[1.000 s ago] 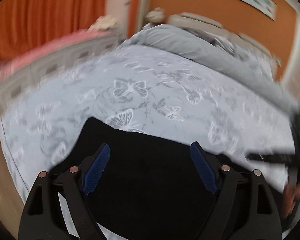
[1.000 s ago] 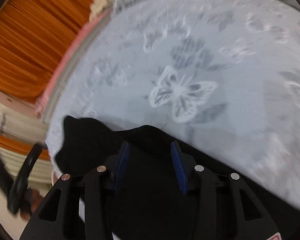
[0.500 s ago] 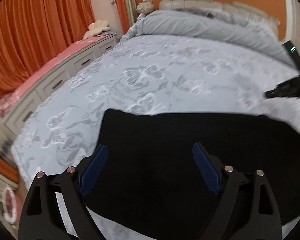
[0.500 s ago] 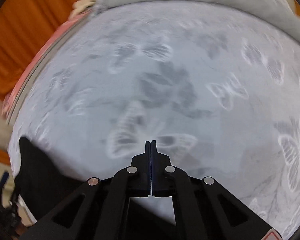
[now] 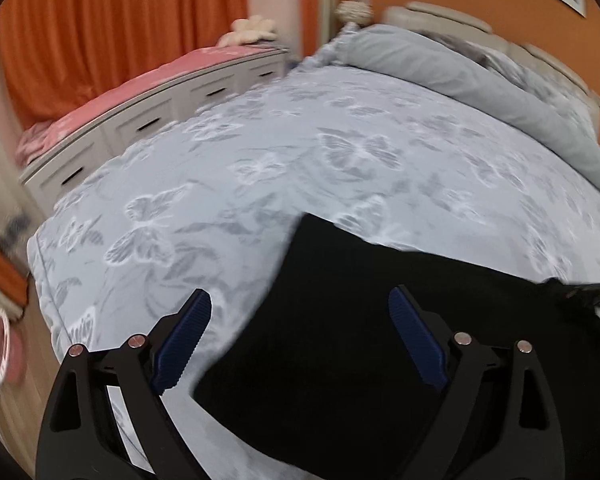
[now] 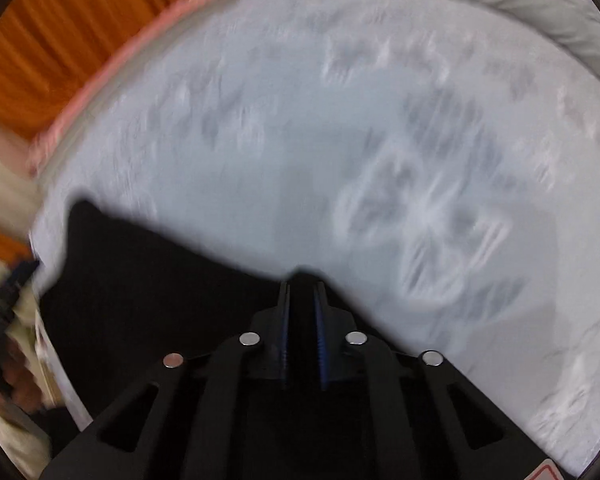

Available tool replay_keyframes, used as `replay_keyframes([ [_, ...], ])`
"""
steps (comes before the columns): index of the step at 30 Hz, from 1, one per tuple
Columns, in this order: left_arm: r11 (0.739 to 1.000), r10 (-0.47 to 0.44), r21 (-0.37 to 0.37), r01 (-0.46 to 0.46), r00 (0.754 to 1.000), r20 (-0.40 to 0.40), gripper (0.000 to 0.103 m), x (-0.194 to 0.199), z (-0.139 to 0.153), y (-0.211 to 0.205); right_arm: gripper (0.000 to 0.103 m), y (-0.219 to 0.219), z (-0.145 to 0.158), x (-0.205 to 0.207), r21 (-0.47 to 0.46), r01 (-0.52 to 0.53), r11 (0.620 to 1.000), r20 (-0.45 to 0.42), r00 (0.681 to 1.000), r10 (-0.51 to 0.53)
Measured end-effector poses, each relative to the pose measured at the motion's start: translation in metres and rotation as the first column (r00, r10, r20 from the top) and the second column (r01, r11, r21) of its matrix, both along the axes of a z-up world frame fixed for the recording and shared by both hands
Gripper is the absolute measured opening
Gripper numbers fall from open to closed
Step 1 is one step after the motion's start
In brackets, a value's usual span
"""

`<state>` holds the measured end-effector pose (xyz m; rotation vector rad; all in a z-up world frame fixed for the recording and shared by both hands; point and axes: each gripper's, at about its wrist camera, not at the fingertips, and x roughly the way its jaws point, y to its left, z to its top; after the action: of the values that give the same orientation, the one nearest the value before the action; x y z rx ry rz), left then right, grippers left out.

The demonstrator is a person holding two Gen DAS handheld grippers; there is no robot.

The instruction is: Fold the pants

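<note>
Black pants (image 5: 360,340) lie on the butterfly-print bedspread (image 5: 300,160) near the bed's front edge. My left gripper (image 5: 299,292) hangs just above them, its jaws wide and still opening. The pants' left edge runs between the blue pads (image 5: 182,340), and neither pad presses on the cloth. In the right wrist view my right gripper (image 6: 302,284) is shut on a pinched-up peak of the pants (image 6: 160,280). The rest of the cloth spreads left of it and below. That view is blurred.
A rolled grey duvet (image 5: 440,64) lies across the head of the bed. A white drawer unit (image 5: 140,120) with a pink top stands left of the bed before orange curtains (image 5: 100,40). The bed's left corner (image 5: 40,248) drops to the floor.
My right gripper went from open to shut and now has black cloth between its pads. My left gripper slid left, so the pants' left edge now lies between its slightly wider jaws.
</note>
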<state>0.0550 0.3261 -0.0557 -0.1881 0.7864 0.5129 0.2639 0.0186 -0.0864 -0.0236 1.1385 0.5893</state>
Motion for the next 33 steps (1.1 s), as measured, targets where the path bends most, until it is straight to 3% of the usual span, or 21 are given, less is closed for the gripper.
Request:
replay_keyframes([
  [2,0.998,0.049,0.035,-0.049,0.999,-0.006,0.088,0.004,-0.003,0.009,0.000,-0.015,0.008,0.013,0.003,0.042,0.999,0.064,0.997,-0.042],
  [3,0.997,0.062,0.047,-0.061,0.998,-0.014,0.088,0.006,-0.005,0.012,0.000,-0.017,-0.002,0.023,-0.076,0.080,0.994,0.108,0.992,-0.072],
  [5,0.997,0.076,0.036,-0.075,0.997,-0.030,0.088,0.009,-0.008,0.021,0.000,-0.023,-0.031,0.038,-0.157,0.096,0.983,0.040,0.995,-0.091],
  [6,0.996,0.086,0.004,-0.086,0.996,-0.021,0.088,0.007,-0.007,0.028,0.003,-0.030,-0.032,0.038,-0.120,0.120,0.986,0.034,0.993,-0.117],
  [7,0.995,0.097,-0.033,-0.097,0.995,-0.010,0.088,0.004,-0.006,0.035,0.013,-0.035,-0.021,0.031,-0.067,0.132,0.989,0.062,0.990,-0.128],
  [9,0.982,0.124,-0.141,-0.123,0.992,-0.001,0.090,-0.006,-0.006,0.055,0.049,-0.029,0.007,0.007,-0.001,0.090,0.996,0.142,0.986,-0.089],
  [10,0.973,0.137,-0.185,-0.134,0.991,-0.001,0.090,-0.011,-0.007,0.063,0.077,-0.018,0.015,-0.002,0.014,0.045,0.999,0.166,0.985,-0.047],
  [11,0.963,0.151,-0.225,-0.148,0.988,-0.001,0.090,-0.017,-0.008,0.070,0.082,-0.001,0.026,-0.014,0.026,-0.017,1.000,0.196,0.981,0.012],
  [13,0.936,0.199,-0.298,-0.188,0.980,0.006,0.091,-0.030,-0.011,0.084,0.083,0.047,0.041,-0.041,0.012,-0.192,0.981,0.230,0.956,0.184],
  [15,0.919,0.249,-0.322,-0.226,0.968,0.029,0.091,-0.042,-0.007,0.093,0.085,0.103,0.044,-0.061,-0.023,-0.343,0.939,0.236,0.911,0.339],
  [19,0.912,0.289,-0.324,-0.251,0.954,0.077,0.092,-0.057,0.002,0.099,0.085,0.212,0.018,-0.079,-0.184,-0.489,0.853,0.232,0.821,0.521],
  [20,0.911,0.291,-0.327,-0.250,0.953,0.083,0.092,-0.059,0.002,0.101,0.066,0.229,0.008,-0.076,-0.220,-0.500,0.837,0.219,0.811,0.542],
  [21,0.911,0.292,-0.327,-0.250,0.953,0.083,0.092,-0.060,0.002,0.102,0.035,0.246,-0.006,-0.073,-0.228,-0.523,0.821,0.172,0.808,0.563],
  [22,0.911,0.289,-0.328,-0.249,0.954,0.081,0.092,-0.060,0.002,0.103,0.016,0.256,-0.016,-0.067,-0.192,-0.538,0.821,0.101,0.821,0.562],
  [23,0.911,0.285,-0.332,-0.244,0.955,0.080,0.092,-0.060,0.001,0.104,0.005,0.256,-0.015,-0.062,-0.177,-0.523,0.834,0.107,0.832,0.544],
  [27,0.917,0.273,-0.326,-0.231,0.958,0.090,0.092,-0.054,0.004,0.103,0.005,0.256,0.017,-0.023,-0.161,-0.384,0.909,0.200,0.889,0.412],
  [29,0.929,0.238,-0.310,-0.200,0.967,0.090,0.092,-0.047,0.004,0.093,0.016,0.259,-0.007,-0.006,-0.274,-0.330,0.904,0.182,0.905,0.385],
  [30,0.937,0.210,-0.303,-0.175,0.974,0.084,0.092,-0.042,0.004,0.087,0.016,0.257,-0.018,-0.005,-0.280,-0.341,0.897,0.135,0.912,0.388],
  [31,0.942,0.183,-0.299,-0.151,0.980,0.082,0.092,-0.038,0.003,0.082,0.020,0.248,-0.013,-0.012,-0.250,-0.326,0.912,0.166,0.913,0.372],
  [33,0.953,0.120,-0.289,-0.090,0.989,0.087,0.092,-0.032,0.005,0.069,0.044,0.213,0.017,-0.025,-0.137,-0.295,0.945,0.215,0.923,0.319],
])
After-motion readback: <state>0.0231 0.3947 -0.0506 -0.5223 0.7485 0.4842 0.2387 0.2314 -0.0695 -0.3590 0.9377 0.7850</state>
